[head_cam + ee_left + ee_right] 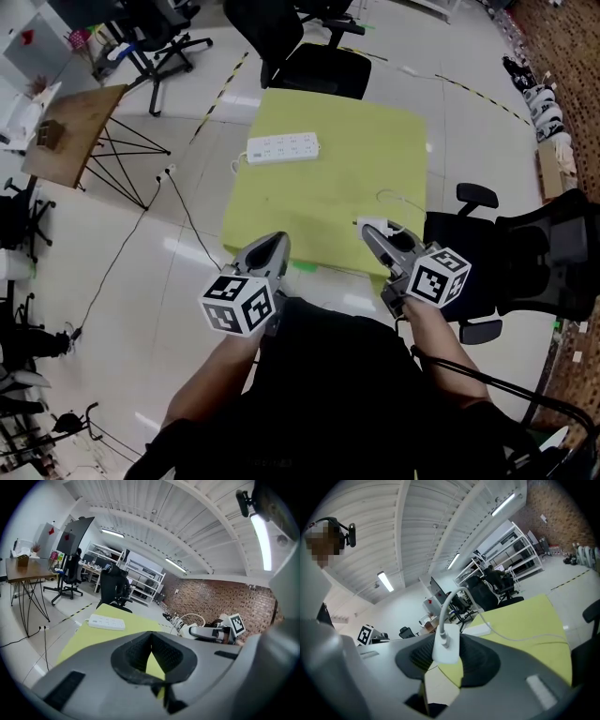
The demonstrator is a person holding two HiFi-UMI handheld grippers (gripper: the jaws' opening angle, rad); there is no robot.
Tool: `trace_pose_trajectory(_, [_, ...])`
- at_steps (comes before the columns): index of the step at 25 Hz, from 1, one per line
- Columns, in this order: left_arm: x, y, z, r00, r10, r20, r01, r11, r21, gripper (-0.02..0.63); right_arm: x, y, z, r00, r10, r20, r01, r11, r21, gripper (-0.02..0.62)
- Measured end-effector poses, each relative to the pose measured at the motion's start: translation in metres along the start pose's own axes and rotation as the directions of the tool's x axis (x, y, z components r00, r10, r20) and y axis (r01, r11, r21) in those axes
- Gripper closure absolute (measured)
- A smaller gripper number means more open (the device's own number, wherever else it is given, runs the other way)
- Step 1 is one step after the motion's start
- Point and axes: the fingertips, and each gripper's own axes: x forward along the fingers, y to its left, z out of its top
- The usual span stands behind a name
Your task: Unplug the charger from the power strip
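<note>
A white power strip (281, 147) lies near the far left of the yellow-green table (328, 178), with no plug in it; it also shows in the left gripper view as the strip (107, 622). My right gripper (372, 232) is over the table's near edge, shut on the white charger (446, 645). The charger's white cable (449, 603) loops up from it and trails across the table as the cable (398, 199). My left gripper (275, 244) hovers at the near left edge, shut, with nothing between its pads (140, 651).
A black office chair (314, 56) stands behind the table and another chair (511, 267) to its right. A wooden side table (70, 131) on thin black legs is at the left. A dark cord (141, 220) runs over the floor.
</note>
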Motion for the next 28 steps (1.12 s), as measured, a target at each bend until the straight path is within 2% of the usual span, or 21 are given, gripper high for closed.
trace_pose_trajectory(5, [-0.005,-0.013,-0.01,0.999,0.039,-0.002,-0.039,0.999,0.0,0.601,-0.015,-0.026,-0.023,0.999,-0.01,-0.031,0.011,0.999,0.045,0.457])
trace_pose_trajectory(9, [-0.012,-0.016,-0.022,0.997,0.061,-0.036,-0.062,0.998,-0.002,0.601,-0.015,-0.059,-0.052,0.998,-0.034,-0.06,0.043,0.988,0.151,0.458])
trace_pose_trajectory(14, [-0.014,-0.024,-0.027,0.994,0.072,-0.082,-0.069,0.997,0.035,0.601,-0.012,-0.122,-0.093,0.99,-0.1,-0.1,0.129,0.932,0.339,0.457])
trace_pose_trajectory(20, [-0.011,-0.028,-0.025,0.993,0.081,-0.087,-0.077,0.996,0.047,0.601,0.003,-0.184,-0.151,0.957,-0.171,-0.235,0.26,0.862,0.435,0.456])
trace_pose_trajectory(22, [-0.013,-0.028,-0.026,0.992,0.085,-0.09,-0.081,0.996,0.047,0.601,0.005,-0.19,-0.158,0.948,-0.188,-0.256,0.286,0.859,0.425,0.456])
trace_pose_trajectory(25, [-0.017,-0.026,-0.031,0.992,0.092,-0.09,-0.089,0.995,0.036,0.601,0.002,-0.197,-0.167,0.918,-0.248,-0.31,0.35,0.875,0.334,0.453])
trace_pose_trajectory(26, [-0.018,-0.025,-0.034,0.991,0.092,-0.092,-0.09,0.996,0.028,0.601,0.0,-0.199,-0.17,0.908,-0.263,-0.327,0.368,0.873,0.32,0.439])
trace_pose_trajectory(28, [-0.019,-0.025,-0.039,0.991,0.087,-0.098,-0.087,0.996,0.005,0.601,-0.004,-0.201,-0.173,0.903,-0.268,-0.335,0.386,0.849,0.361,0.362])
